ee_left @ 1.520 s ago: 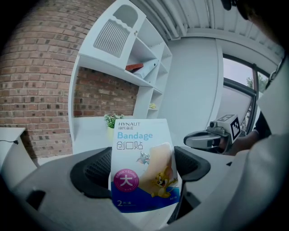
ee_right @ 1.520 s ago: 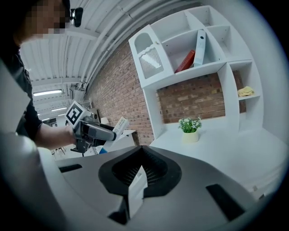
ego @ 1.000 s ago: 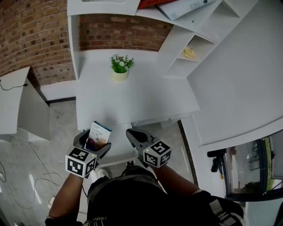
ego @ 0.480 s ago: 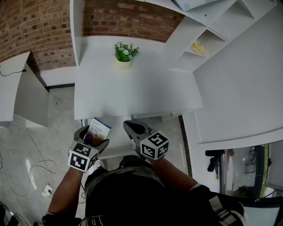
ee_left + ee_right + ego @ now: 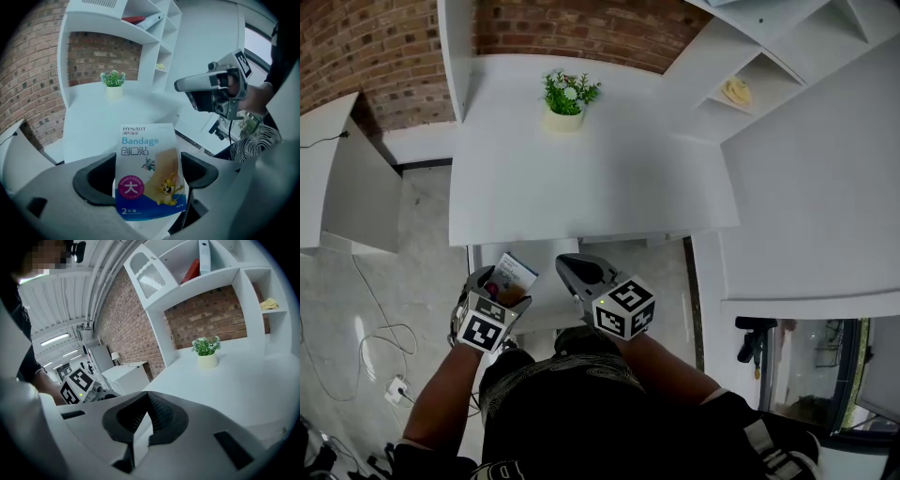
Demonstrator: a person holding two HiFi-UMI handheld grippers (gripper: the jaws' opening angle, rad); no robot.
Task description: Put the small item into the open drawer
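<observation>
A small bandage box [image 5: 147, 168], white and blue with a cartoon print, stands upright between the jaws of my left gripper [image 5: 146, 176], which is shut on it. In the head view the box [image 5: 512, 276] and left gripper [image 5: 499, 291] hang just off the white desk's [image 5: 581, 187] front edge. They are over the left part of the pulled-out white drawer [image 5: 542, 307]. My right gripper [image 5: 574, 270] is beside it on the right, jaws shut with nothing between them [image 5: 147, 420].
A potted plant [image 5: 567, 97] stands at the back of the desk against the brick wall. White shelving [image 5: 741, 56] with a yellow item [image 5: 736, 91] rises at the right. A white side cabinet [image 5: 337, 178] is at the left. Cables [image 5: 370, 328] lie on the floor.
The head view has tipped, so the desk sits higher in frame. Both grippers now sit slightly farther out from the desk's front edge. The left gripper still holds the box.
</observation>
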